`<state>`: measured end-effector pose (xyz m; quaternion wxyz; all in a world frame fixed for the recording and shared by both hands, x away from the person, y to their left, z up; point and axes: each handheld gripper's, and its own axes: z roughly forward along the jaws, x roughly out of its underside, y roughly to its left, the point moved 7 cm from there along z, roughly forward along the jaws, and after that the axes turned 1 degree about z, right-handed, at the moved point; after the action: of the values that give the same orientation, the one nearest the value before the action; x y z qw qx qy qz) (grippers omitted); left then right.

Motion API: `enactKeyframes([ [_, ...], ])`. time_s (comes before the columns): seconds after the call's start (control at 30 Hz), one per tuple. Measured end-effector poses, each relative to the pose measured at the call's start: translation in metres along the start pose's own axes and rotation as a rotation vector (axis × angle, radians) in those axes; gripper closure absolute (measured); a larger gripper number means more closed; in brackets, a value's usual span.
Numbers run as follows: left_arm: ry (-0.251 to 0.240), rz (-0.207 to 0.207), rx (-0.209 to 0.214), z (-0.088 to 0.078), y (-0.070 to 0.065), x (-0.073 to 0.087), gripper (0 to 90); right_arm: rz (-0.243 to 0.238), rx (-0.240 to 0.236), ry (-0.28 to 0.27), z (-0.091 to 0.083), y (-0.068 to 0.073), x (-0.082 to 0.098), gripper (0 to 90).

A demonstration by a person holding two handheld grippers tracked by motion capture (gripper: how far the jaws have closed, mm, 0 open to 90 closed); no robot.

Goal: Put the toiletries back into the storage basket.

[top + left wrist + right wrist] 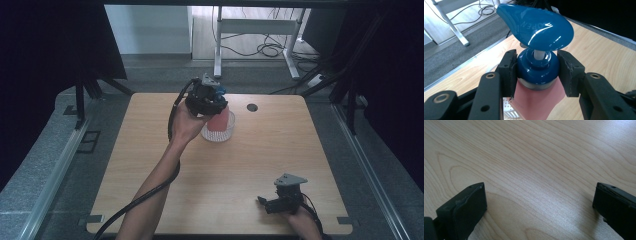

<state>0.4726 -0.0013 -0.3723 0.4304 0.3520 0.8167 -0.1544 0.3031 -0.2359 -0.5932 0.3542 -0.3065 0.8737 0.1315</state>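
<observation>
left gripper [537,68] hides most of the pink bottle [536,100], seemingly in a basket [218,134].

High view overlooks whole table [210,180]; 2 claw cameras sit close, both sharing its wood.
</observation>
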Motion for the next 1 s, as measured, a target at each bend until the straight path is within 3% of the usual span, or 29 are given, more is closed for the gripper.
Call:
enactKeyframes([
  [0.47,-0.001,-0.001,-0.037,0.017,0.009,-0.008,52.7,-0.001,0.001,0.0,0.0,0.0,0.0,0.0],
  [1.0,0.002,-0.024,-0.067,0.041,0.02,0.0,52.7,0.001,0.0,0.0,0.0,0.0,0.0,0.0],
])
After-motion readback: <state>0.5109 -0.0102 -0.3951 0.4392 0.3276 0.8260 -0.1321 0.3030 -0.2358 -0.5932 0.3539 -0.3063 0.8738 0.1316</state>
